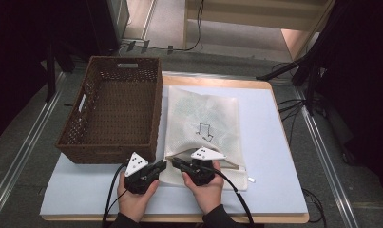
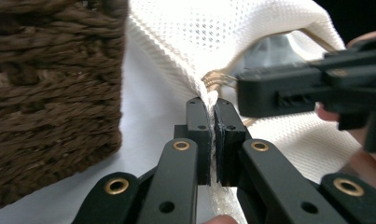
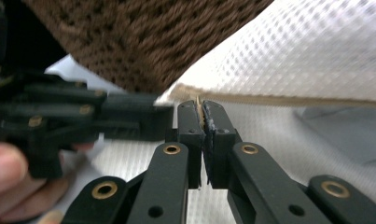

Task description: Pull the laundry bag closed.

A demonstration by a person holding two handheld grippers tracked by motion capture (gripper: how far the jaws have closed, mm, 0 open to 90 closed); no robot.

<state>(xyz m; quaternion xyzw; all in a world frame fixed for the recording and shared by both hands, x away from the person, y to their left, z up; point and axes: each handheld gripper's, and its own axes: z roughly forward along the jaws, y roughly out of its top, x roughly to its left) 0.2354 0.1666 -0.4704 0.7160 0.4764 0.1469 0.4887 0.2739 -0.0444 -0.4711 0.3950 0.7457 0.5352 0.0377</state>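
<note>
While my left gripper [image 2: 212, 116] and right gripper [image 3: 204, 116] are both clamped tight on the near-left corner of the white mesh bag [image 1: 203, 128], its mouth starts to gape, something grey showing inside. The bag lies flat on the pale mat [image 1: 274, 156], just right of the empty brown basket [image 1: 114, 111]. I judge the grasp done; opening or emptying remains.

Mesh bag's [image 1: 203, 124] near corner under the grippers; its contents indistinct.

White mesh bag [image 1: 202, 128] flat, beside basket [image 1: 114, 109].
</note>
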